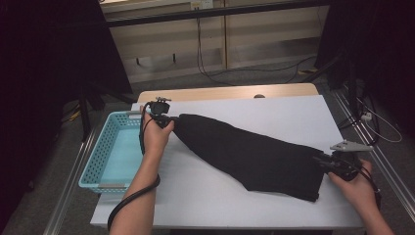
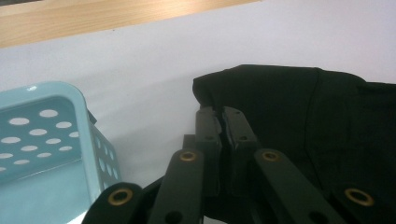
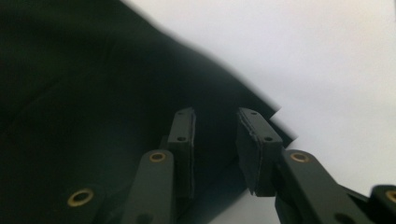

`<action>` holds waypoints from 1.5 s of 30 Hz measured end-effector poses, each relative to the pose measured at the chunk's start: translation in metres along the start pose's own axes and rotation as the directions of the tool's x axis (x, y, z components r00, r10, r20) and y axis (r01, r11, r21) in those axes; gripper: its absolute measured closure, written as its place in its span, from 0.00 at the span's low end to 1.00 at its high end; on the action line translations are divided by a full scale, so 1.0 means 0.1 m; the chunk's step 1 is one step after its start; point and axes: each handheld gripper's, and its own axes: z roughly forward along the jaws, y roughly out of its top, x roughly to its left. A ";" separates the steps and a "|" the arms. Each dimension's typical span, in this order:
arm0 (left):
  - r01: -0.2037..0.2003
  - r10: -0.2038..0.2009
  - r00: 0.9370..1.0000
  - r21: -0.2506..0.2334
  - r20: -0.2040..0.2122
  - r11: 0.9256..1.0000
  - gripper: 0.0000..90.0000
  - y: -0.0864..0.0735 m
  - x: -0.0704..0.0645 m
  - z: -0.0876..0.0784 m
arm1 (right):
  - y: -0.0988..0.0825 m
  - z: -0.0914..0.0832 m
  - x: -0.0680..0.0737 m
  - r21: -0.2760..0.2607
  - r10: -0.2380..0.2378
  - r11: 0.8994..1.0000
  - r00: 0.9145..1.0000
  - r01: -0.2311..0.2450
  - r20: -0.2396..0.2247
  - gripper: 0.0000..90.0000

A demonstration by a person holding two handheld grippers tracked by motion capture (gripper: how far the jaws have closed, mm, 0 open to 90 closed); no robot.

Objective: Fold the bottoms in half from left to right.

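A long black cloth (image 1: 249, 152) lies slantwise across the white table sheet (image 1: 284, 112), from upper left to lower right. My left gripper (image 1: 171, 120) is at its upper-left end. In the left gripper view the jaws stand together on the cloth's (image 2: 289, 107) corner edge, so the left gripper (image 2: 220, 116) is shut on it. My right gripper (image 1: 320, 161) sits at the cloth's lower-right end. In the right gripper view its jaws stand apart over the cloth's (image 3: 93, 93) edge, and the right gripper (image 3: 215, 126) presses on nothing.
A light blue perforated basket (image 1: 93, 161) stands at the table's left edge, right beside my left hand, with its wall (image 2: 93, 140) close by. A wooden strip (image 1: 225, 92) runs along the far edge. Cables lie on the floor beyond.
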 end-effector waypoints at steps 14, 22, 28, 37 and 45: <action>0.014 -0.014 1.000 0.002 -0.019 1.000 1.00 0.08 0.07 -0.09 | -0.06 -0.10 0.02 -0.001 -0.022 1.000 0.997 0.022 -0.070 0.90; 0.025 -0.025 1.000 0.013 0.007 1.000 0.85 0.03 0.00 -0.04 | 0.01 -0.14 0.10 -0.065 0.008 0.998 0.996 -0.014 -0.093 0.60; 0.048 -0.048 0.999 0.001 0.000 0.999 0.58 -0.03 0.02 -0.04 | 0.04 -0.15 0.18 -0.082 -0.013 0.997 0.994 0.004 -0.106 0.48; 0.063 -0.063 0.997 -0.004 0.043 0.998 0.34 -0.23 -0.16 0.08 | 0.07 -0.15 0.29 -0.093 -0.016 0.996 0.990 0.003 -0.140 0.32; 0.060 -0.060 0.998 0.013 0.001 0.998 0.28 -0.37 -0.33 0.13 | 0.07 -0.15 0.33 -0.100 -0.028 0.995 0.987 0.012 -0.157 0.26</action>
